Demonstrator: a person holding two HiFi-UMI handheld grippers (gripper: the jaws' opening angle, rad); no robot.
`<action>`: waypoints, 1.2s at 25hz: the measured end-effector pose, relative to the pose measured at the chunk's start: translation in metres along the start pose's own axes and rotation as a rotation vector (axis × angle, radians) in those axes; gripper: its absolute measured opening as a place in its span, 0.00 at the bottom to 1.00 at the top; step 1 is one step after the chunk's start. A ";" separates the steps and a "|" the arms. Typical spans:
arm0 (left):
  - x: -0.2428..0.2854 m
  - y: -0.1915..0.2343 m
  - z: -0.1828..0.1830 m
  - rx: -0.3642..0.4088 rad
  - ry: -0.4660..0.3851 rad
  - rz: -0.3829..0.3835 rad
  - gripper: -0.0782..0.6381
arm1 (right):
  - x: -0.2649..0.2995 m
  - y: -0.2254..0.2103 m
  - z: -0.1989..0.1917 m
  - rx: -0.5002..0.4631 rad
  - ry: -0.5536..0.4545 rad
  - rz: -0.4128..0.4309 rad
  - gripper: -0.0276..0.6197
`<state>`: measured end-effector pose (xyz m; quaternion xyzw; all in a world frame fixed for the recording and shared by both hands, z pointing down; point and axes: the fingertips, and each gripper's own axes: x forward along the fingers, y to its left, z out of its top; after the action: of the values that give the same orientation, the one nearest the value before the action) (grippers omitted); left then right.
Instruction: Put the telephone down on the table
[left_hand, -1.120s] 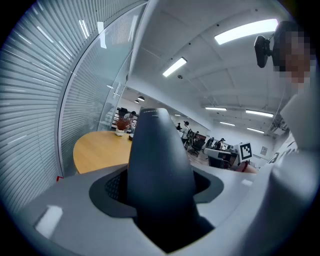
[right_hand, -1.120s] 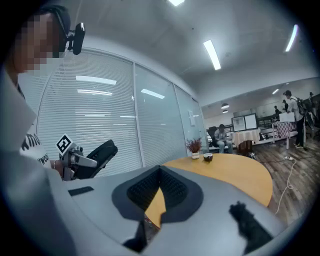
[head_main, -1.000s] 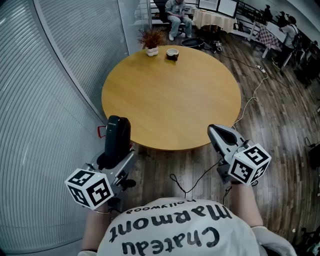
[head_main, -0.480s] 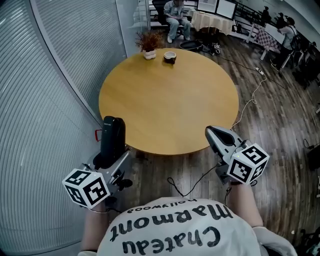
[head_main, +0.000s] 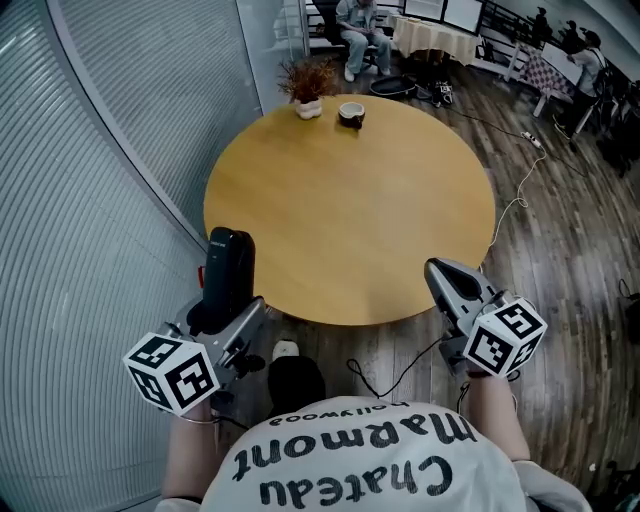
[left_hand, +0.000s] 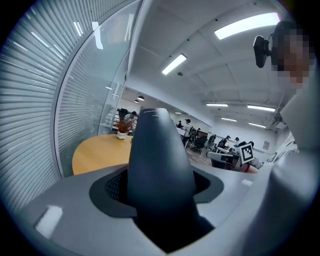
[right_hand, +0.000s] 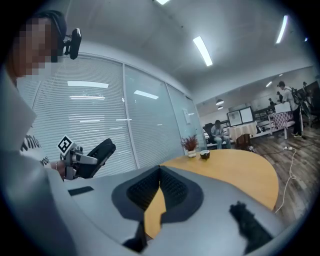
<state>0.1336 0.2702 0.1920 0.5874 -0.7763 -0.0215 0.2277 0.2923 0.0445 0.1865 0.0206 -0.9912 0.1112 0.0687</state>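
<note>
The telephone (head_main: 228, 272), a black handset, stands upright in my left gripper (head_main: 224, 318), whose jaws are shut on its lower part. It hangs in the air at the near left edge of the round wooden table (head_main: 350, 200). In the left gripper view the telephone (left_hand: 157, 170) fills the gap between the grey jaws and hides most of the table. My right gripper (head_main: 441, 271) is at the table's near right edge, shut with nothing in it. In the right gripper view its pads (right_hand: 172, 187) meet at the tip, and the telephone (right_hand: 98, 155) shows at the far left.
A small potted plant (head_main: 308, 85) and a cup (head_main: 349, 113) stand at the table's far edge. A ribbed glass wall (head_main: 90, 200) runs close on the left. Cables (head_main: 400, 370) lie on the wooden floor. People sit at desks beyond.
Both grippers hold nearly the same places by the table's near edge, the telephone still in the left one. A dark shoe has come into view under the table edge.
</note>
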 end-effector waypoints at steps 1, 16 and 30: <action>0.007 0.001 0.004 0.007 0.002 -0.014 0.53 | 0.004 -0.001 0.004 -0.001 -0.008 0.004 0.06; 0.154 0.106 0.093 0.150 0.165 -0.314 0.53 | 0.161 -0.025 0.041 0.074 -0.041 -0.145 0.06; 0.216 0.193 0.092 0.157 0.295 -0.410 0.53 | 0.281 -0.041 0.006 0.188 -0.007 -0.199 0.06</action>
<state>-0.1197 0.1089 0.2387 0.7452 -0.5987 0.0790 0.2828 0.0157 -0.0042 0.2297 0.1254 -0.9698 0.1961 0.0735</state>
